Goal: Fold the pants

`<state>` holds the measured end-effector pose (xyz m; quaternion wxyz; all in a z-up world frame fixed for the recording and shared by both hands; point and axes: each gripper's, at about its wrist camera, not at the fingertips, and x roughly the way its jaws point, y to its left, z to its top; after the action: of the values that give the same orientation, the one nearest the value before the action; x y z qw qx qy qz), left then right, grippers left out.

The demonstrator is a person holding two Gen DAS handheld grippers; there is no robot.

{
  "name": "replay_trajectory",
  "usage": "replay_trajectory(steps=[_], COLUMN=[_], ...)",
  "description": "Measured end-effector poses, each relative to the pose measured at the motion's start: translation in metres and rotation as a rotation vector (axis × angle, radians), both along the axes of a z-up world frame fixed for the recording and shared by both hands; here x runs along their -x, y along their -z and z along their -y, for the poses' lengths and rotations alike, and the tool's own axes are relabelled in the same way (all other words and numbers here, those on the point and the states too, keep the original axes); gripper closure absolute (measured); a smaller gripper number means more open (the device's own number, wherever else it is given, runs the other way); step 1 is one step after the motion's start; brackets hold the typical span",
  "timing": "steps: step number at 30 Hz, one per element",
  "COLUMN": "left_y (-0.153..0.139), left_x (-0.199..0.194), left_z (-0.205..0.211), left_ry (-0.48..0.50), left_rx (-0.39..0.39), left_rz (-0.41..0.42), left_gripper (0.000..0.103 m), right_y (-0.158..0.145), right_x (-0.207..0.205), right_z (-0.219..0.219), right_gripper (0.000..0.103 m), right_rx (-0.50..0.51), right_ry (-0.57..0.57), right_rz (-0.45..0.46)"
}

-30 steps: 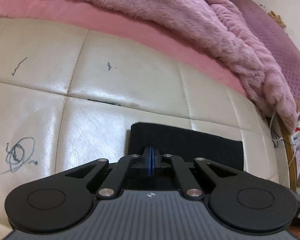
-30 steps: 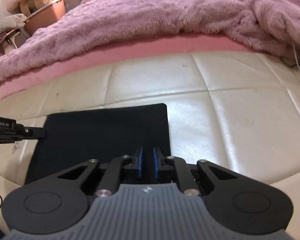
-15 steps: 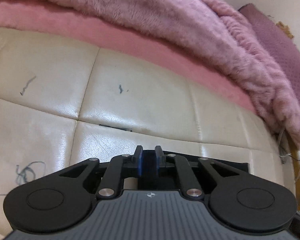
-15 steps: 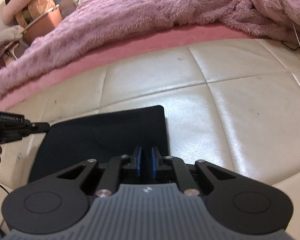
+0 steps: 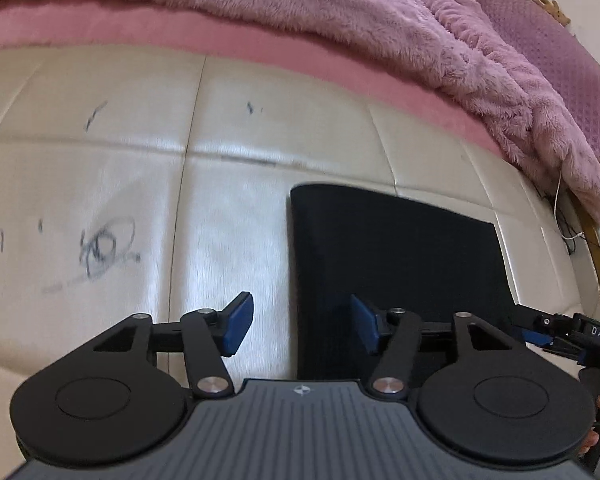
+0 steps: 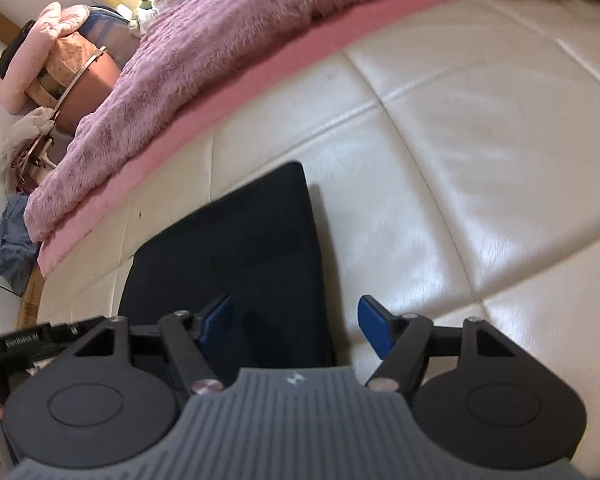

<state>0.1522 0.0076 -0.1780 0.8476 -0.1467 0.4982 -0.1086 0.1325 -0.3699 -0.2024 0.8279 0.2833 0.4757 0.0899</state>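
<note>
The black pants [image 5: 396,256] lie folded into a flat rectangle on the cream leather mattress [image 5: 228,152]. They also show in the right wrist view [image 6: 240,248]. My left gripper [image 5: 302,330] is open and empty, above the rectangle's left edge. My right gripper [image 6: 298,328] is open and empty, above its right edge. The right gripper's tip [image 5: 556,330] shows at the right of the left wrist view. The left gripper's tip [image 6: 28,340] shows at the left of the right wrist view.
A fluffy purple blanket [image 5: 340,16] over a pink sheet [image 5: 180,36] lies along the far side. Pen scribbles [image 5: 104,244] mark the leather. A pink basket with bedding [image 6: 64,68] and a blue bag [image 6: 8,248] stand beyond the bed's left end.
Both grippers have opened and let go of the pants. Both have pulled back from the folded rectangle, which now lies flat and in fuller view.
</note>
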Motion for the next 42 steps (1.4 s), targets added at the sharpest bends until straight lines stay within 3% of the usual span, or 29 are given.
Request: replay_trajectory(steps=[5,11,15,19,23,27,33,42], left_y=[0.012,0.033,0.042,0.046,0.048,0.052,0.042,0.015], left_x=[0.006,0.002,-0.005,-0.011,-0.015,-0.015,-0.015,-0.014], left_z=[-0.006,-0.021,-0.020,-0.013,-0.017,-0.023,-0.019,-0.043], left_ry=[-0.016,-0.063,-0.065,-0.055,-0.066,-0.086,-0.079,-0.078], left_rx=[0.099,0.295,0.354,0.349,0.364,0.400,0.345,0.326], left_rz=[-0.029,-0.069,-0.079,-0.074,-0.094,-0.114,-0.105,-0.076], left_gripper=[0.034,0.034,0.046,0.050,0.061,0.073,0.082,0.084], right_y=[0.008,0.017,0.022,0.025,0.027,0.027,0.026,-0.002], right_x=[0.002,-0.003,-0.007,-0.011,-0.019,-0.024,-0.022,-0.021], right_z=[0.000,0.007,0.012,0.007,-0.006,-0.009,-0.003,-0.025], right_gripper=[0.037,0.036,0.037,0.043,0.045,0.065,0.083,0.088], right_rx=[-0.045,-0.095,-0.129,-0.139,-0.137,-0.119,-0.149,-0.125], right_ry=[0.017,0.017,0.006,-0.012,-0.048,-0.049,-0.027,-0.058], right_rz=[-0.014,-0.028,-0.028,-0.021,-0.013,-0.021,-0.041,-0.003])
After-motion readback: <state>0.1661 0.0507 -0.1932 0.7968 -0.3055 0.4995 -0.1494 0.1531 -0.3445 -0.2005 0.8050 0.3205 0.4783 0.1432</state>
